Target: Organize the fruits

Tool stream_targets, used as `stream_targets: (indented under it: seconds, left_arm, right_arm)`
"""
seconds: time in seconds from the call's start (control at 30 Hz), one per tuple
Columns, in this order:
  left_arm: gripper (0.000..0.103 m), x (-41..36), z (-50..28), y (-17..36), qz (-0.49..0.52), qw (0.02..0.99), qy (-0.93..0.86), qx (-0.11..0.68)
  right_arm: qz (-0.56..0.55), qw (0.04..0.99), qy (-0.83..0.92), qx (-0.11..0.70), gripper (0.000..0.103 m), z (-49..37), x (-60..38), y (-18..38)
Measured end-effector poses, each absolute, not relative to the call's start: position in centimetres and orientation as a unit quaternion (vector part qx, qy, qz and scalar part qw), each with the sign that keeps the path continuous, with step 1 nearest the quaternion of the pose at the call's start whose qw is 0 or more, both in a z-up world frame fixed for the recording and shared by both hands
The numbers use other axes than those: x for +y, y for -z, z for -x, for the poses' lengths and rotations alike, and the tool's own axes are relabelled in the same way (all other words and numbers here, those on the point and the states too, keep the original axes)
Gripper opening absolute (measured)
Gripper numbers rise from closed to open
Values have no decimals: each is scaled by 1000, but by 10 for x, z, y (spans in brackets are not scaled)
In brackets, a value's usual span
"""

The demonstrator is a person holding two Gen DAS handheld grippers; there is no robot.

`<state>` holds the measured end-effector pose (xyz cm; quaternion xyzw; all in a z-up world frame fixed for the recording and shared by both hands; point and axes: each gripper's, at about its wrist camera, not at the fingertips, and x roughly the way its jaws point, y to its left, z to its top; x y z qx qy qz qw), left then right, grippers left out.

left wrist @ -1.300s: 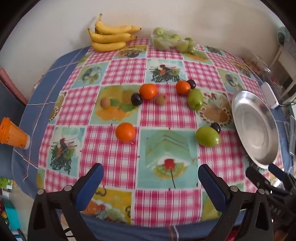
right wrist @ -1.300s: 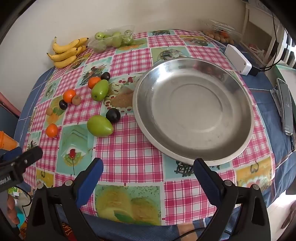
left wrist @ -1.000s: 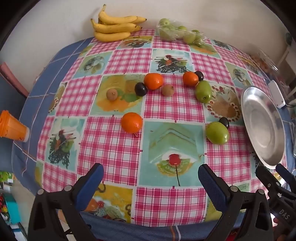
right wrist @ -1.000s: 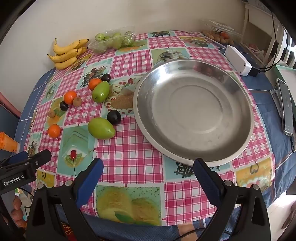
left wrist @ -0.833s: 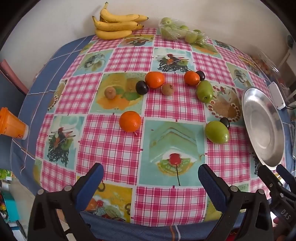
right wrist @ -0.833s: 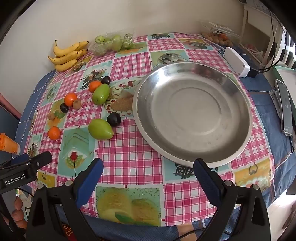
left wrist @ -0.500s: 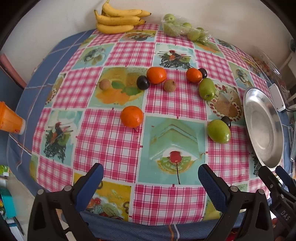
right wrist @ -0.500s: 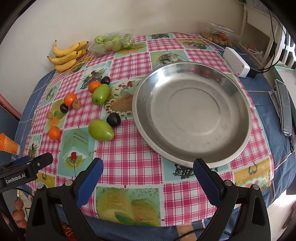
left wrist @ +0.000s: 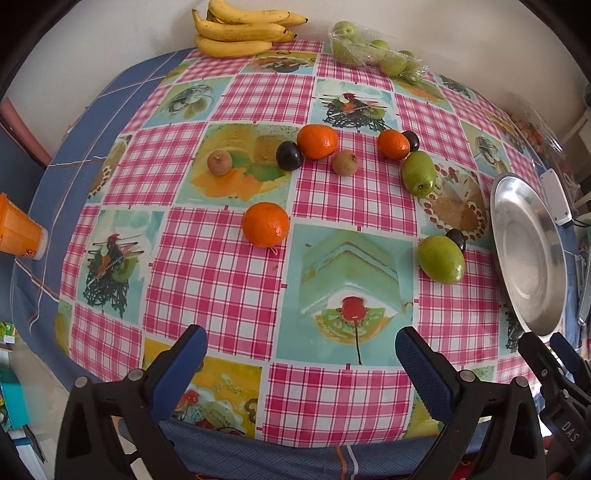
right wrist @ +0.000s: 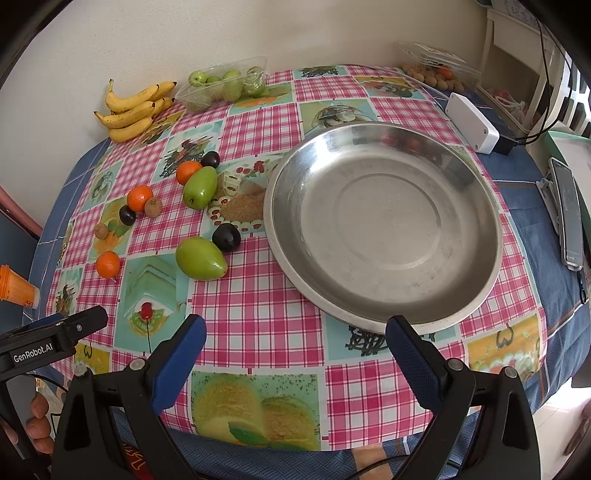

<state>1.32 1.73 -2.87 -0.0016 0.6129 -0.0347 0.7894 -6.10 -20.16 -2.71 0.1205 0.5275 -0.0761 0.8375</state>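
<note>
Both pairs of tongs hover spread wide and empty over the near edge of a round surface [left wrist: 236, 280] covered in a pink checked cloth: the left tongs [left wrist: 301, 363] face the loose fruit, the right tongs [right wrist: 295, 349] face an empty metal dish [right wrist: 384, 229] on the right. The fruit lies scattered left of the dish: three oranges, the nearest one [left wrist: 265, 223] alone, two green mangoes [right wrist: 200, 257], dark plums and small brown fruits. All are round and smooth, so a pinch off-centre would likely squirt one away to roll off the curved edge. One plum [right wrist: 226, 237] touches the nearer mango and sits just beside the dish rim, so tongs closing on either could knock the other. Another orange [left wrist: 317, 141] touches a plum [left wrist: 289, 156], leaving little room for a fingertip between them. Bananas [left wrist: 240, 31] and a clear tub of green fruit [right wrist: 225, 86] sit at the far edge, an orange cup [left wrist: 18, 230] at the left, a white box [right wrist: 471, 122] and a phone [right wrist: 569, 214] beyond the dish.
</note>
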Motion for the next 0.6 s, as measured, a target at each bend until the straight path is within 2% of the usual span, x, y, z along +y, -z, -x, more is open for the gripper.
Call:
stream_targets:
  seconds: [0.6]
  left_arm:
    - [103,19,-13,30,10,787,28,616]
  right_arm:
    - [-120,837,76,528,98,61,-202,27]
